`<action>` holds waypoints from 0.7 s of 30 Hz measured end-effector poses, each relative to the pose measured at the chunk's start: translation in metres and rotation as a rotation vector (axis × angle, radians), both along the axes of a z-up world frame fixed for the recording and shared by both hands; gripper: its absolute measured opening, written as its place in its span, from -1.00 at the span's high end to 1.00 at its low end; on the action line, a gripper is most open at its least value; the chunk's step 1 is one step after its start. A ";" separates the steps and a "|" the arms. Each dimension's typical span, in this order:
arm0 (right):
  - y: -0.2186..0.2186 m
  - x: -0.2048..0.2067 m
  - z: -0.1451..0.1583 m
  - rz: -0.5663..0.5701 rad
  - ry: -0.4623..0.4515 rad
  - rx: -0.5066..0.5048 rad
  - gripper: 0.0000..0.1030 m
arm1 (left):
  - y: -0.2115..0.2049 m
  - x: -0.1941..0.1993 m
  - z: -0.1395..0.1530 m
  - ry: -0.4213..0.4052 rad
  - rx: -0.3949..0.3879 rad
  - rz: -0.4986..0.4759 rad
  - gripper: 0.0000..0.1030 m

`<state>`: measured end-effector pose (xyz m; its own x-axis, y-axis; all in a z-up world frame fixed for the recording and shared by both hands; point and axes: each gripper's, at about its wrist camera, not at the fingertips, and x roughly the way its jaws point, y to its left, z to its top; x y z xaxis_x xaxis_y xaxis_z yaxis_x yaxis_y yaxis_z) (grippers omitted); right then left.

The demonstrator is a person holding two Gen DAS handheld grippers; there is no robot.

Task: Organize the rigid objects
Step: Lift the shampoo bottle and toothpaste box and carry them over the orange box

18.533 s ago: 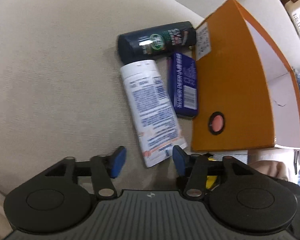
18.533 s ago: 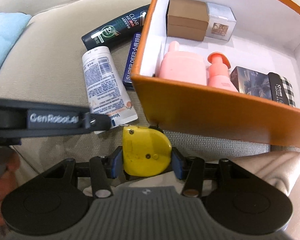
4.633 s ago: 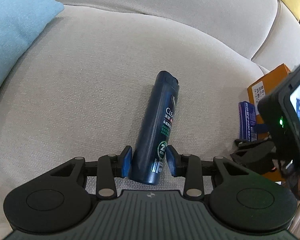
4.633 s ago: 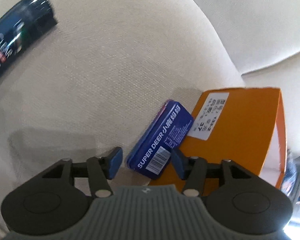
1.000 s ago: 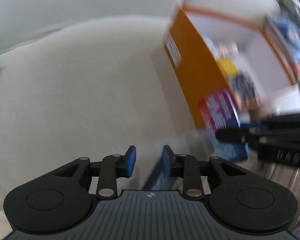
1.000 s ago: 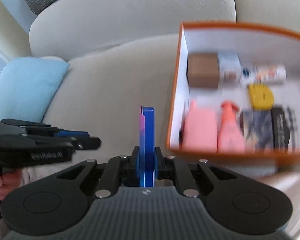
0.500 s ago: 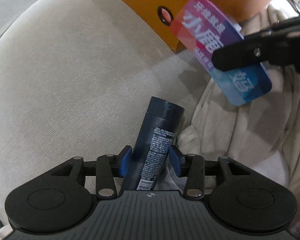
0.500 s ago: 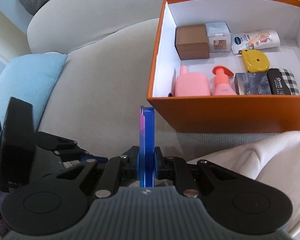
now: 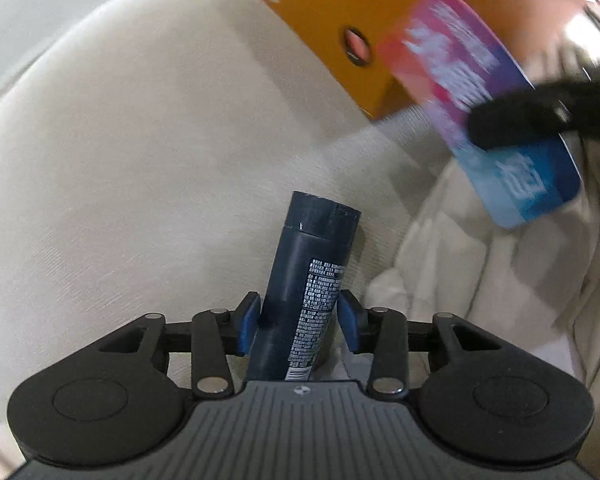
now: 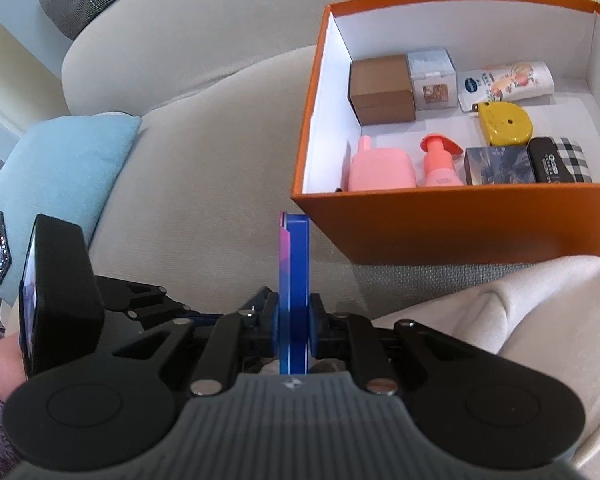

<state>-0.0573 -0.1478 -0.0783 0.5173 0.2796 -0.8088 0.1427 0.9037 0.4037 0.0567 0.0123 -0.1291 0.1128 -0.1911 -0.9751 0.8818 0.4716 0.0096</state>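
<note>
My left claw (image 9: 298,326), at the lower centre of its frame, has just been closing around the dark blue bottle (image 9: 300,288); the bottle sits between the blue pads, the left pad touching it, a slight gap at the right pad. My right claw (image 10: 294,330) is clamped on the thin blue tin (image 10: 294,276), held edge-on at frame centre. The orange box (image 10: 452,220) occupies the upper right, holding a yellow tape measure (image 10: 506,124) and a pink dispenser (image 10: 440,160).
</note>
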 end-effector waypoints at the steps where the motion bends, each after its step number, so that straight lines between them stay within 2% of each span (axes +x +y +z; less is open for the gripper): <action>1: 0.000 -0.001 0.002 0.002 -0.007 0.000 0.74 | 0.004 0.003 0.004 0.002 -0.019 0.028 0.15; 5: -0.002 -0.007 0.008 0.008 -0.028 0.001 0.74 | 0.013 0.007 0.025 -0.008 -0.102 0.089 0.19; 11: -0.005 -0.010 0.019 0.010 -0.066 0.003 0.74 | 0.005 0.016 0.059 -0.035 -0.203 0.139 0.22; 17: -0.019 -0.016 0.043 -0.015 -0.138 0.005 0.74 | -0.003 0.010 0.114 -0.074 -0.337 0.131 0.25; 21: -0.037 -0.019 0.064 -0.055 -0.192 -0.011 0.74 | -0.020 0.005 0.157 -0.099 -0.436 0.081 0.25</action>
